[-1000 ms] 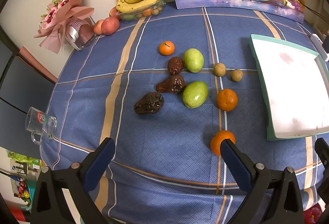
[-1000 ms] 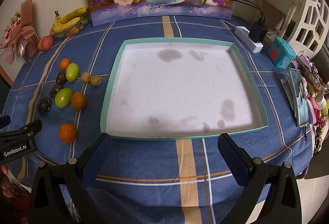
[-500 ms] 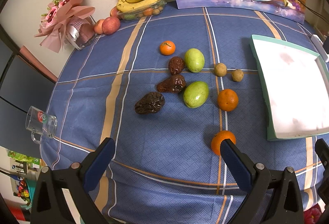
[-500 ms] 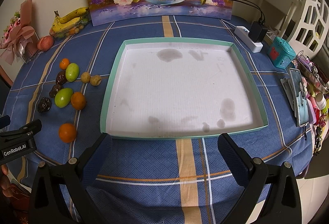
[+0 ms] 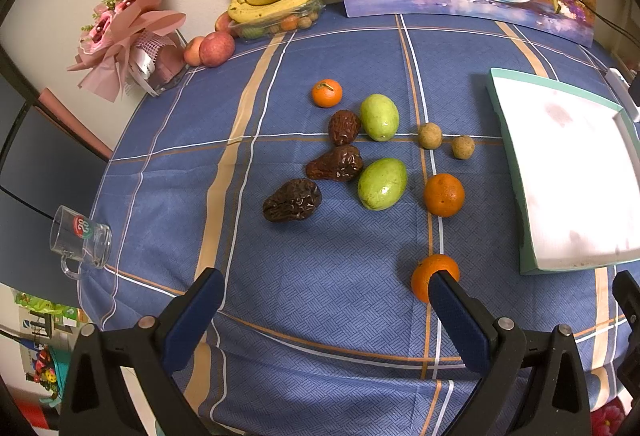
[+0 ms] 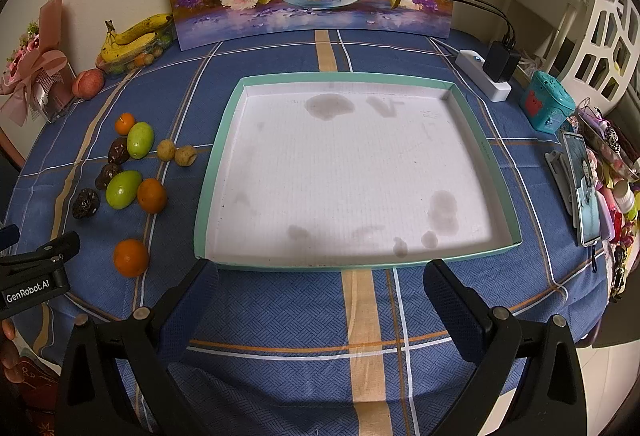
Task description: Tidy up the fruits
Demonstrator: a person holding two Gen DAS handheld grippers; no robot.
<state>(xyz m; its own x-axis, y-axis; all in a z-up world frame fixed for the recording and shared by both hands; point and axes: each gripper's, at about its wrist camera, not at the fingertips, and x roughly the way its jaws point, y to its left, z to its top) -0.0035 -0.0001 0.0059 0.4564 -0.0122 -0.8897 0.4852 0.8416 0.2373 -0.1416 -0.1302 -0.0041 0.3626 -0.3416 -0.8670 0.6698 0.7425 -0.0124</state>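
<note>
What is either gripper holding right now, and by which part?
Nothing. The left gripper is open above the cloth with nothing between its fingers; the nearest orange only shows behind its right finger. The right gripper is open too, short of the tray.

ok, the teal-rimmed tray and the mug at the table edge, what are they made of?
Teal-rimmed white square tray: looks like cardboard or paperboard, matte; the floor shows fine ribbing and soaked-in grey stains, the walls are thin and folded. Clear handled mug, lying on its side: probably glass, glossy and see-through with a printed red and green logo; clear plastic can't be ruled out.

Black tool [image 5: 323,300] frames, blue finger pads [image 5: 456,320], silver screws
</note>
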